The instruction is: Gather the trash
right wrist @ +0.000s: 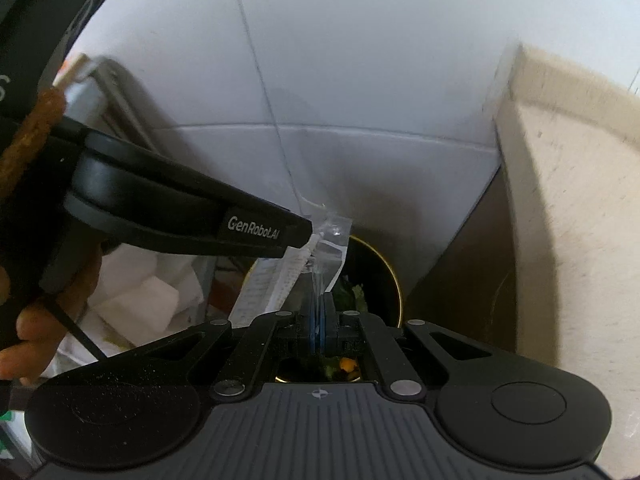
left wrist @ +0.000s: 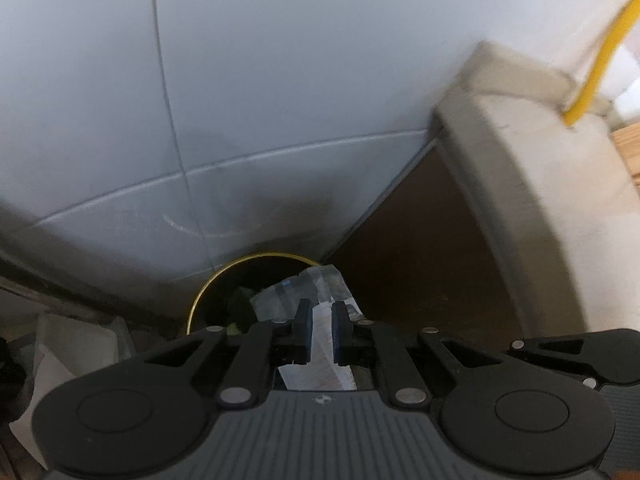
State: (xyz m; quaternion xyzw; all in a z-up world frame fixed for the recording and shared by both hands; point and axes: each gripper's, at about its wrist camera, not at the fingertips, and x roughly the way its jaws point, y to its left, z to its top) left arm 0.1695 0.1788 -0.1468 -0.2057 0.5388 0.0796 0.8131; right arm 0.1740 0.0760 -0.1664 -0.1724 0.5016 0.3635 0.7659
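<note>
A clear plastic wrapper (left wrist: 296, 294) with a white printed label hangs over a black bin with a yellow rim (left wrist: 216, 280). My left gripper (left wrist: 321, 314) is shut on its white label part. In the right wrist view my right gripper (right wrist: 319, 300) is shut on the clear edge of the same wrapper (right wrist: 334, 236), directly above the bin's rim (right wrist: 396, 284). The left gripper (right wrist: 302, 238) reaches in from the left and pinches the wrapper's top. Green scraps (right wrist: 354, 296) and an orange bit lie inside the bin. A hand (right wrist: 24, 332) holds the left gripper.
A white tiled wall (left wrist: 280, 80) stands behind the bin. A beige ledge (left wrist: 520, 168) over a brown panel (left wrist: 420, 264) closes in the right side, with a yellow cord (left wrist: 600, 60) above. White crumpled bags (right wrist: 152, 292) sit left of the bin.
</note>
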